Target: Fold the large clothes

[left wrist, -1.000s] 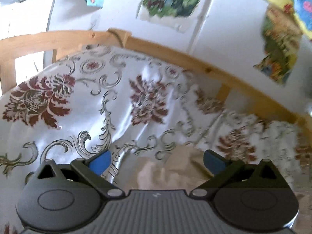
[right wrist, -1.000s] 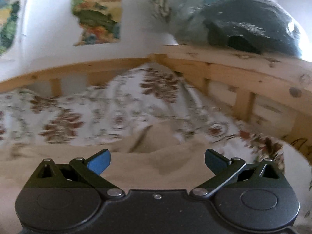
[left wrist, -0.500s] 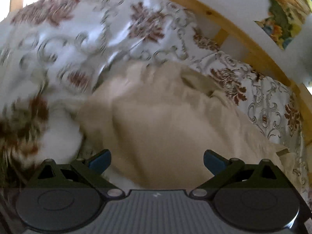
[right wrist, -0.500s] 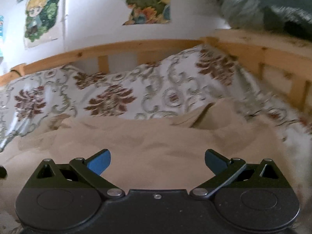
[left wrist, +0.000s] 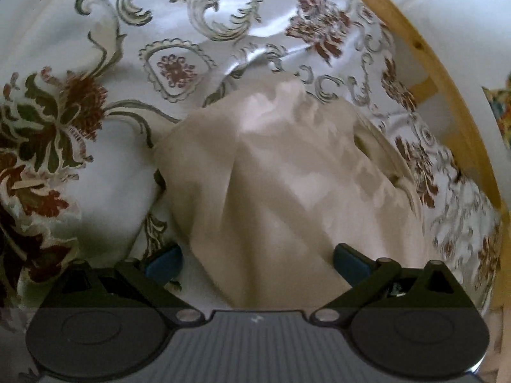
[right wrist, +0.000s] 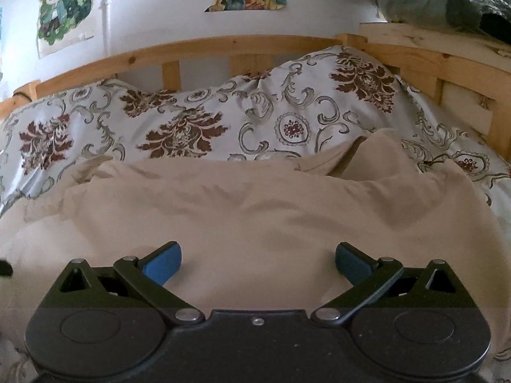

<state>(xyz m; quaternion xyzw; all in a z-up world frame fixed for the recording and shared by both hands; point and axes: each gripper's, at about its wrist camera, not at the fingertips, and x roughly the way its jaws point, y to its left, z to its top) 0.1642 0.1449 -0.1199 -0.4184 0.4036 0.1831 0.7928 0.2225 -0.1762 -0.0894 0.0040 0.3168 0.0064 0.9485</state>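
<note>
On floral white-and-maroon patterned bedspread, inside pale wooden bed frame: crumpled beige cloth garment, near edge cut off behind both grippers. Left gripper spread wide above garment, gripping nothing. Right gripper likewise spread, empty. Cartoon wall posters cropped; no readable writing.

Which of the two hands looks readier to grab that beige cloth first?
Left, probably. The left hand-held gripper is open with an edge of the beige cloth rising between its fingers. The right hand-held gripper is open too, but only over flat cloth.
</note>
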